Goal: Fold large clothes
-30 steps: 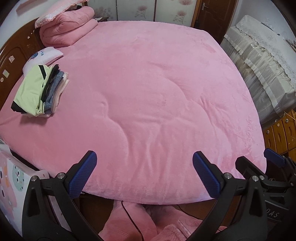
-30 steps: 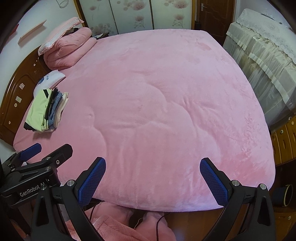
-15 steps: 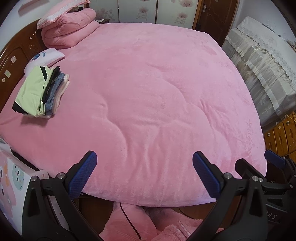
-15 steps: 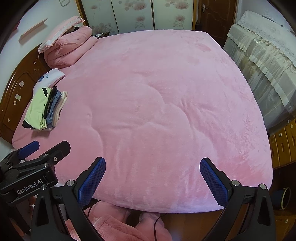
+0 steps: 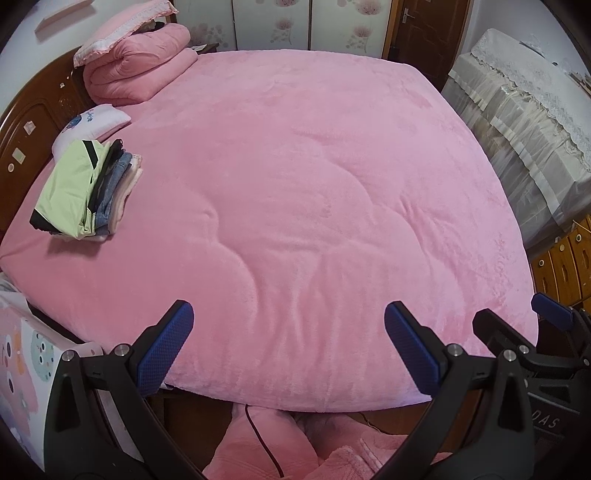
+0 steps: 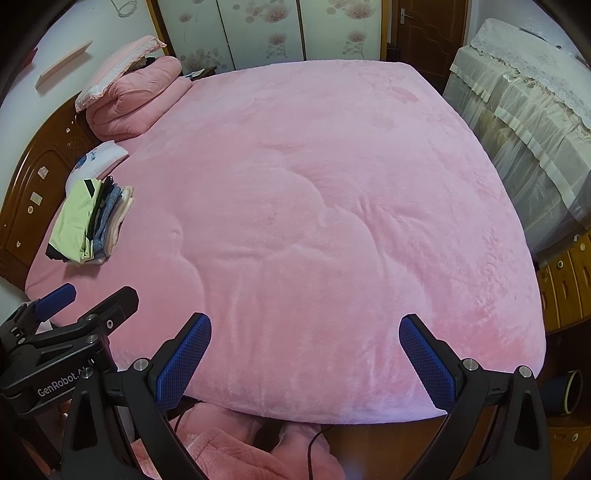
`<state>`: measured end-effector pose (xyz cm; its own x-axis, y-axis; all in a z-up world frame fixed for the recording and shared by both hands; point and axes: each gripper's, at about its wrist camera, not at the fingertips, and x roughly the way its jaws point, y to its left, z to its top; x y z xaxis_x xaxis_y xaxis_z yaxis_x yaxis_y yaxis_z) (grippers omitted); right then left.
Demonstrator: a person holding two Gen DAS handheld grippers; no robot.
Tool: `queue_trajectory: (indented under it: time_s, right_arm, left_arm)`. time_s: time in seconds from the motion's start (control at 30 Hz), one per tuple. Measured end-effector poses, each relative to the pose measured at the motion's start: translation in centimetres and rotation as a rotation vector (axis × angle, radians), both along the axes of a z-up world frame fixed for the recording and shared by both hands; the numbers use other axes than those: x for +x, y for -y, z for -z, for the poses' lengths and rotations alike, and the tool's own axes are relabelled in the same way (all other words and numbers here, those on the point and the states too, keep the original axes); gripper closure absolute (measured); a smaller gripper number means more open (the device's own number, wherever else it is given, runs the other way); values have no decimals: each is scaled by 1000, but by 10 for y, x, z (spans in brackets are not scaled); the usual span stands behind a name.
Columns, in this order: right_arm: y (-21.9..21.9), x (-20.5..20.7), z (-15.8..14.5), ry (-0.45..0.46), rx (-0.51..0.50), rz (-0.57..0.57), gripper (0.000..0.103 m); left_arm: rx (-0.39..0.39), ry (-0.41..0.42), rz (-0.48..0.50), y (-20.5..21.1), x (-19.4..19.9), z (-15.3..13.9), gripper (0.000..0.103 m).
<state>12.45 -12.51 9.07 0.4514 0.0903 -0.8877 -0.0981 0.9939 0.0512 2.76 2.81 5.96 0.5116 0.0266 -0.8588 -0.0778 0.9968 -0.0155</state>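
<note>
Both grippers hovered at the near edge of the bed [image 5: 295, 184], fingers spread wide, holding nothing: left gripper [image 5: 288, 339], right gripper [image 6: 304, 349]. Next piece to fold was probably the pink fleece garment [image 6: 229, 454] heaped on the floor below that near edge, between and under the two grippers. Risk: a dark cable [image 5: 264, 439] ran across that heap, so a blind grab could snag it or drag it up with the fabric. The fleece looked thick and bulky, so a shallow pinch might slip, and one layer could lift without the rest. It also matched the bed cover's colour, making edges hard to pick out. Bed surface was mostly bare and soft, with quilted ridges. A stack of folded clothes [image 5: 86, 195] sat by the left edge, near the wooden headboard [image 6: 33, 192], with a small pillow [image 5: 94, 122] and a rolled quilt [image 5: 136, 70] at the far left corner. Draped furniture [image 6: 524, 122] stood on the right, wardrobe doors [image 6: 266, 29] behind.
</note>
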Motion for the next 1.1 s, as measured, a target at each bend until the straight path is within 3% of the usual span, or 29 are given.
queue_trajectory:
  time_s: [1.1]
  right_arm:
    - [12,-3,4,-12,7,8,0]
  left_arm:
    - [31,-12,6,14,-5,-1,1]
